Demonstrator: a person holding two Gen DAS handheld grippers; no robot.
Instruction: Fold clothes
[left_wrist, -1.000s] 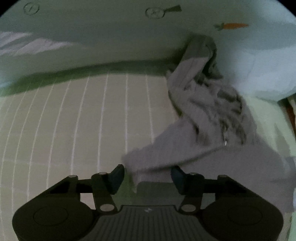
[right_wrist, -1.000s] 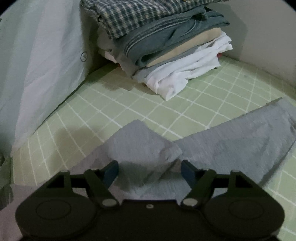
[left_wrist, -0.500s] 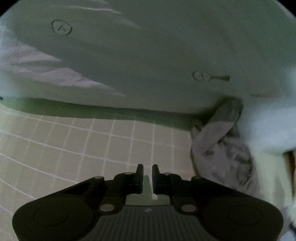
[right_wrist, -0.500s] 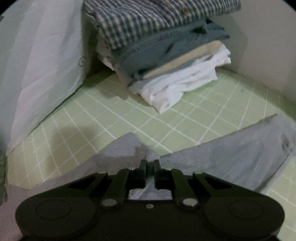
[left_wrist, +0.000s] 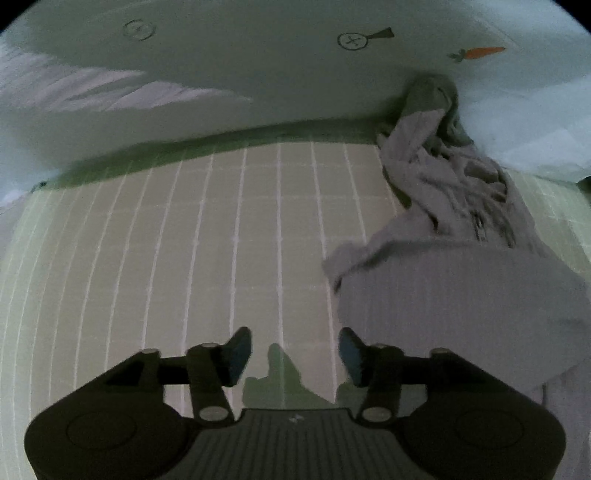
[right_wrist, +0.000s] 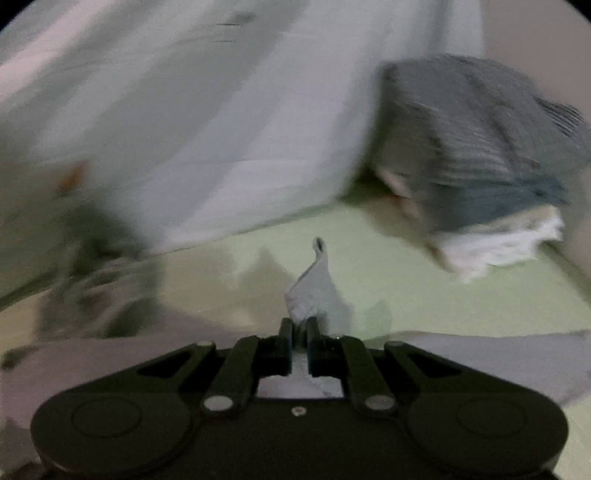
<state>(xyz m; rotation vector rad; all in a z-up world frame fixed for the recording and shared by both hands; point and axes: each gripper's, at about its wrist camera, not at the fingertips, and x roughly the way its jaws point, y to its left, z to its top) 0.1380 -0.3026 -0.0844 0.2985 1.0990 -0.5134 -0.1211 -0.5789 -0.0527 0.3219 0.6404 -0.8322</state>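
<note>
A grey garment (left_wrist: 454, 280) lies crumpled on the green checked sheet (left_wrist: 184, 258), filling the right of the left wrist view. My left gripper (left_wrist: 291, 350) hovers over bare sheet just left of the cloth, its jaws opening with nothing between them. In the blurred right wrist view my right gripper (right_wrist: 299, 328) is shut on a corner of the grey garment (right_wrist: 314, 288), which sticks up in a peak above the fingertips. More of that grey cloth (right_wrist: 480, 350) spreads flat behind and to both sides.
A pale bedcover with small printed carrots (left_wrist: 332, 74) rises along the far side. A stack of folded clothes (right_wrist: 480, 166), checked shirt on top and white at the bottom, sits at the right against the wall. Bare sheet lies left of the garment.
The left gripper shut, then opened again and drew back from the bedcover, now clear of the cloth. The right gripper closed on the garment's corner, lifted it and swung left.
</note>
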